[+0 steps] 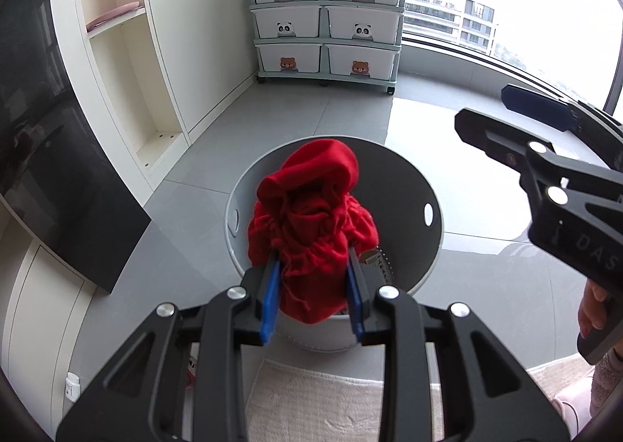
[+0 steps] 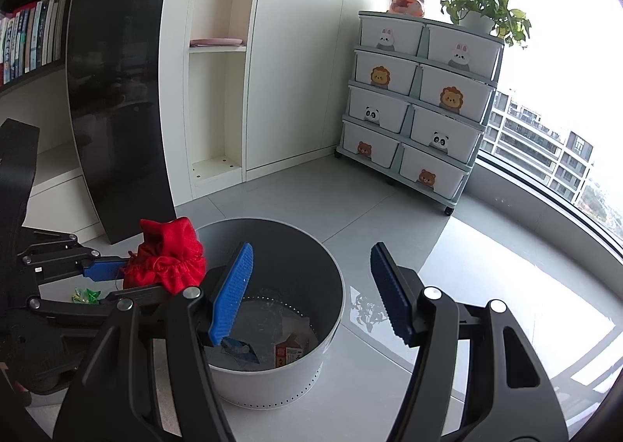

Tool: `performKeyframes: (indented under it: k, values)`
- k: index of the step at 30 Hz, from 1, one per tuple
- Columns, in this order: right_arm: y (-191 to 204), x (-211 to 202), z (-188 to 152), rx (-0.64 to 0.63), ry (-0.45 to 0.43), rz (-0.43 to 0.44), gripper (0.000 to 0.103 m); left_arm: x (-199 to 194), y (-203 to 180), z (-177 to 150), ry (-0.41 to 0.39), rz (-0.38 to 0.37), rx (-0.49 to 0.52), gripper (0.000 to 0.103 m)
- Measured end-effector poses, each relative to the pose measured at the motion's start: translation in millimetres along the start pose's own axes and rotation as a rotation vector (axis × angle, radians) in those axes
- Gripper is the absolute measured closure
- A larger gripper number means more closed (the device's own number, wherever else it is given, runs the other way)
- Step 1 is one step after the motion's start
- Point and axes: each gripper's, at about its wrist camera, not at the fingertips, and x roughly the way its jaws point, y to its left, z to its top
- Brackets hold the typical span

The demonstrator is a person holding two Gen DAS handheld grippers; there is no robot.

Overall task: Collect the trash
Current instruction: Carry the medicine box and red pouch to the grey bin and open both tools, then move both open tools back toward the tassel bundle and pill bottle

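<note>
My left gripper [image 1: 313, 292] is shut on a red drawstring cloth bag [image 1: 311, 224] and holds it over the near rim of a round grey trash bin [image 1: 424, 185] on the floor. In the right wrist view the bag [image 2: 167, 259] hangs at the bin's left rim [image 2: 335, 267]. The bin holds a small carton [image 2: 288, 354] and a blue-and-white wrapper [image 2: 239, 350]. My right gripper [image 2: 311, 288] is open and empty above the bin; it also shows in the left wrist view [image 1: 483, 111] to the right of the bag.
A green wrapper [image 2: 85, 294] lies on the floor left of the bin. A wheeled drawer unit with animal faces [image 2: 420, 115] stands at the back by the window. A white shelf unit [image 2: 218, 64] and a black panel [image 2: 117, 92] are on the left. A beige rug [image 1: 311, 403] lies near me.
</note>
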Motion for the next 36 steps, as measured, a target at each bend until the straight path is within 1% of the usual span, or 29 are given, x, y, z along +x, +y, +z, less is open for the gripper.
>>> performKeyframes:
  k: [3, 6, 9, 11, 13, 20, 24, 28, 32, 33, 34, 36]
  values:
    - [-8, -2, 0, -0.001, 0.004, -0.013, 0.042, 10, -2, 10, 0.008, -0.024, -0.011, 0.072]
    - [-13, -4, -1, -0.003, 0.006, -0.023, 0.042, 19, -5, 18, 0.013, -0.03, -0.011, 0.065]
    - [-16, -6, -3, -0.001, 0.007, -0.028, 0.042, 25, -9, 25, 0.014, -0.029, -0.01, 0.051]
    - [-16, -7, -3, -0.001, 0.01, -0.027, 0.042, 20, -10, 26, -0.007, -0.018, -0.008, 0.038]
    - [-12, -8, -4, -0.008, 0.013, -0.025, 0.042, 15, -11, 26, -0.022, -0.017, -0.009, 0.033]
    - [9, -15, -5, -0.024, 0.014, 0.009, 0.042, -4, 2, 12, -0.029, -0.001, -0.023, 0.033]
    - [35, -25, -6, -0.05, 0.008, 0.049, 0.042, -23, 24, -11, -0.035, 0.028, -0.055, 0.033]
    - [74, -35, -13, -0.071, 0.012, 0.114, 0.042, -46, 54, -45, -0.034, 0.086, -0.097, 0.033]
    - [125, -43, -25, -0.09, 0.02, 0.191, 0.042, -75, 91, -94, -0.026, 0.161, -0.159, 0.033]
    - [138, -45, -28, -0.093, 0.022, 0.212, 0.039, -82, 101, -109, -0.02, 0.182, -0.181, 0.033]
    - [153, -47, -33, -0.094, 0.024, 0.235, 0.033, -90, 112, -125, -0.014, 0.204, -0.205, 0.033]
    - [182, -51, -42, -0.096, 0.024, 0.285, 0.031, -106, 132, -159, -0.001, 0.244, -0.255, 0.031]
